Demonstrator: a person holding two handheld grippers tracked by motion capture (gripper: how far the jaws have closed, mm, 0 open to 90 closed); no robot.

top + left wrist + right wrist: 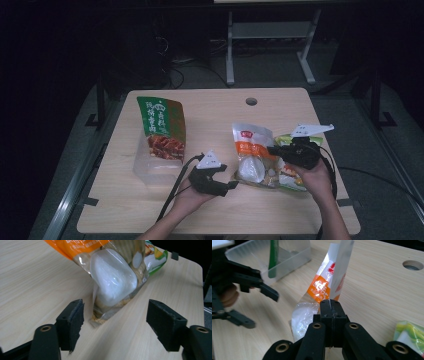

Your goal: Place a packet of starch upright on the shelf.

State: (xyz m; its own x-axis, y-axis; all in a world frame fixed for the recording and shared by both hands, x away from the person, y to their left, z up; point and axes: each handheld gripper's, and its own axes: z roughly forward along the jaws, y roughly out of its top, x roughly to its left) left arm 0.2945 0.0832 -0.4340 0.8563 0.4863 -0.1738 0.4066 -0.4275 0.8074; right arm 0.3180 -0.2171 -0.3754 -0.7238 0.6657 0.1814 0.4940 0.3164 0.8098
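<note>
An orange-and-white snack bag (252, 150) with white blocks inside lies right of the table's middle. My right gripper (272, 149) is shut on the bag's edge, which the right gripper view shows as a thin fold of the bag (322, 287) rising from the closed jaws (329, 302). My left gripper (227, 176) sits just left of the bag's near end, open. In the left gripper view the bag (112, 282) reaches down between the wide-apart jaws (116, 310), whose pads stay clear of it. From the right gripper's camera, the left gripper (262, 310) stands open at the left.
A green bag (162, 125) stands in a clear plastic container (150, 170) at the left. A green-and-yellow packet (292, 180) lies beside the orange bag on the right. A round hole (251, 101) is in the tabletop near the far edge.
</note>
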